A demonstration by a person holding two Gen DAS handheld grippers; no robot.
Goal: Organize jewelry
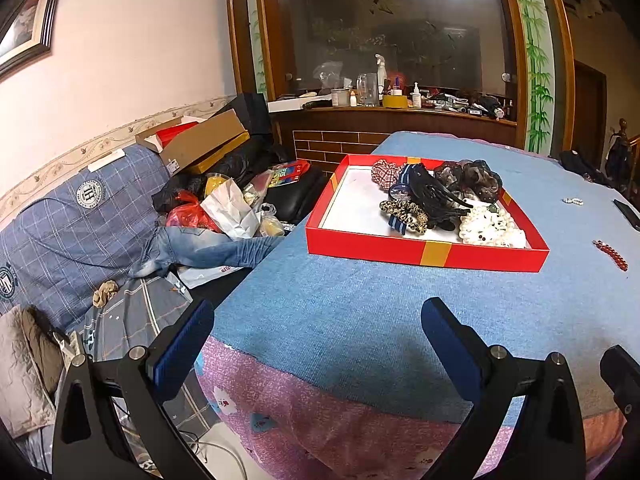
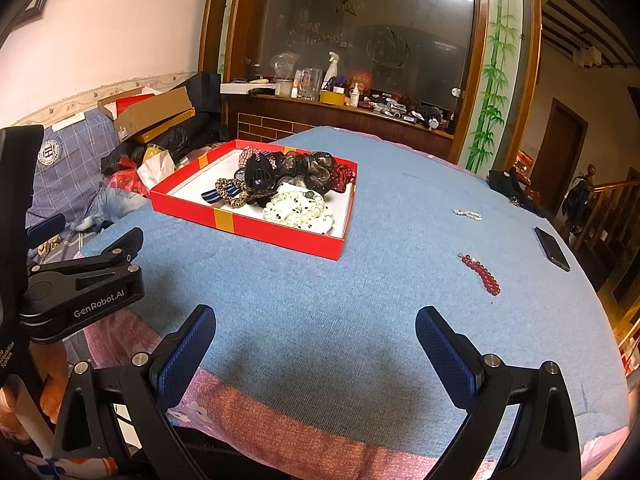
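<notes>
A red box (image 1: 400, 246) (image 2: 240, 220) sits on the blue tablecloth and holds scrunchies, a black hair claw (image 2: 260, 176) and white pearl strands (image 1: 490, 226) (image 2: 298, 208). A red bead bracelet (image 2: 480, 274) (image 1: 612, 255) and a small pearl piece (image 2: 467, 214) (image 1: 573, 201) lie on the cloth to the right of the box. My left gripper (image 1: 318, 316) is open and empty at the table's near edge. My right gripper (image 2: 316, 324) is open and empty, near the front edge, with the red bracelet ahead to its right.
A black phone (image 2: 552, 248) lies at the table's right edge. A dark bag (image 2: 510, 182) sits at the far right. A cluttered sofa (image 1: 80, 220) with boxes, bags and jeans stands left of the table. A wooden counter (image 1: 392, 114) with bottles is behind.
</notes>
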